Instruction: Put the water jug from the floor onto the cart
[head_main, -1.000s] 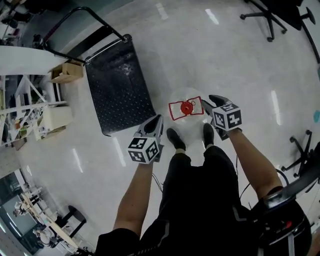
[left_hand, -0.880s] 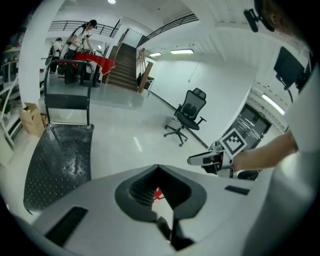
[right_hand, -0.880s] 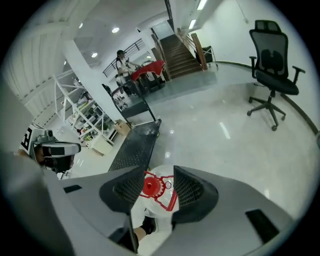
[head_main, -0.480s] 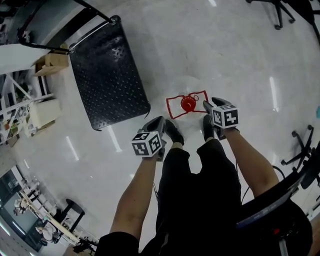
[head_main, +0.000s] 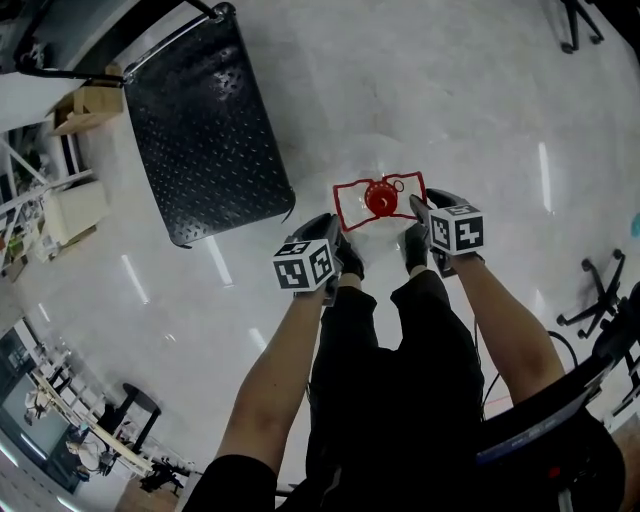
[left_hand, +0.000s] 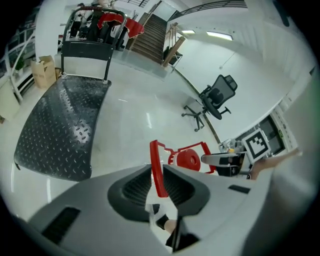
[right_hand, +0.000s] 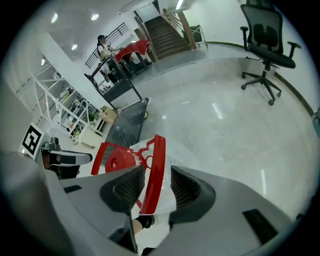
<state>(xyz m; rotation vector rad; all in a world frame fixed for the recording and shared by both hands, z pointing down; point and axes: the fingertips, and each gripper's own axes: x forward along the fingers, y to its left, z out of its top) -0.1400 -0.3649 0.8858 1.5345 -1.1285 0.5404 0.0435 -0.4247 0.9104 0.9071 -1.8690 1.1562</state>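
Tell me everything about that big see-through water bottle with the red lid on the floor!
The big clear plastic water jug stands upright on the shiny pale floor, near the black metal cart, not on it. It has a round red cap with a thin red plastic carry frame around it. One side bar sits between the jaws of the left tool, which have just been opening; the right tool straddles the other bar. Neither seems to squeeze yet.

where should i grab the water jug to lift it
Probably by the red handle frame on top, one side bar on each side of the red cap, coming down from above. The clear body of the water jug is round and wide; the bars are thin.
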